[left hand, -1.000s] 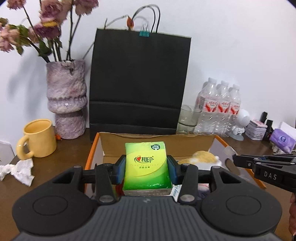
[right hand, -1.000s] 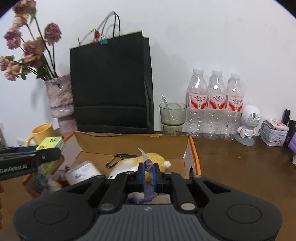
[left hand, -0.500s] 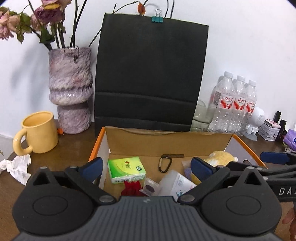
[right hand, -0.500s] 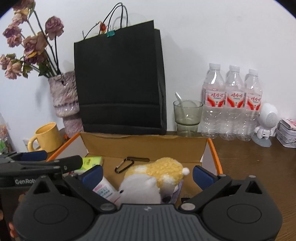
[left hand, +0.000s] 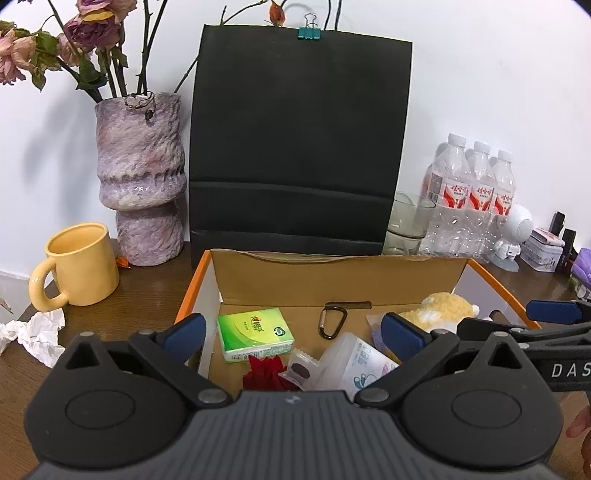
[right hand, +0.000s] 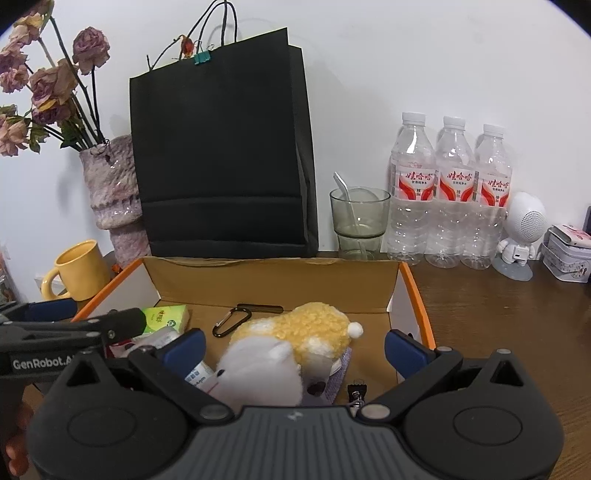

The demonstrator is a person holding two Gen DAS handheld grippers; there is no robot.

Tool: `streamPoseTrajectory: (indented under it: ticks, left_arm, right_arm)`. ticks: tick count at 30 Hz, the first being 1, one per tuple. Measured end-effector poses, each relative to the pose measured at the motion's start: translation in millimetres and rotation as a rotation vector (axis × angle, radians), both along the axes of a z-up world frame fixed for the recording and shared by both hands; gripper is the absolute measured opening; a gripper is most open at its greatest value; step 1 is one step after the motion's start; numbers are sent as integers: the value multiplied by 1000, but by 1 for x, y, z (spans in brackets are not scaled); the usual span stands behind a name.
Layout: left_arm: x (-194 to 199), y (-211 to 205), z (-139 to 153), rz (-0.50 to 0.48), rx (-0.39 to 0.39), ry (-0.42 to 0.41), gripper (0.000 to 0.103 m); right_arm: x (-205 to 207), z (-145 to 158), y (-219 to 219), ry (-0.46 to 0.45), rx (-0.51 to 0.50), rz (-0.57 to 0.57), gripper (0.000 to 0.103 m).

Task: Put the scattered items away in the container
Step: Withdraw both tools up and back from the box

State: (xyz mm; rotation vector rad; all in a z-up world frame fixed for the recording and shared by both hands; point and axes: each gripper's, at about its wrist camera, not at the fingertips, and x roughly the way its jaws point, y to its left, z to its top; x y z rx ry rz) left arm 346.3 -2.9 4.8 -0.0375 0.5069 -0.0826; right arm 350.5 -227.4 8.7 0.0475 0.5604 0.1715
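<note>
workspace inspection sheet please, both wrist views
surface: brown wooden table
job's things: open box holds green tissue pack, carabiner, plush toy, red item, small packets
clutter: crumpled paper left of the box
grippers: left tongs and right tongs open, empty, over the box
cables: nothing seen
surroundings: mug, vase, black bag, glass, three bottles

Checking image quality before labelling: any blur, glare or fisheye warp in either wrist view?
Left wrist view: sharp overall, dark vignette in the top corners, the black bag bows from fisheye, soft shadow of the flowers on the wall, small glare on the vase. Right wrist view: the plush toy close to the lens is blurred at its white end, the bottles stay crisp.
</note>
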Motion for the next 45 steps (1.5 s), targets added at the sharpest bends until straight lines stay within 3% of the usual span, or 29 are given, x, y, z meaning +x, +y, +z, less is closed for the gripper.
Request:
streamPoseTrajectory:
  ticks: [13, 20, 35, 45]
  left_arm:
    - [-6, 0, 9, 5, 7, -13, 103]
    - [-31, 0, 27, 1, 30, -24, 103]
    - [-139, 0, 67, 5, 26, -53, 103]
    - [-206, 4, 73, 7, 1, -61, 103]
  right_arm:
    - [-6, 4, 2, -3, 1, 4, 103]
    - [-27, 15, 1, -9, 13, 9, 103]
    - [-136, 60, 4, -55, 14, 23, 103]
    - [-207, 71, 7, -68, 20, 23, 103]
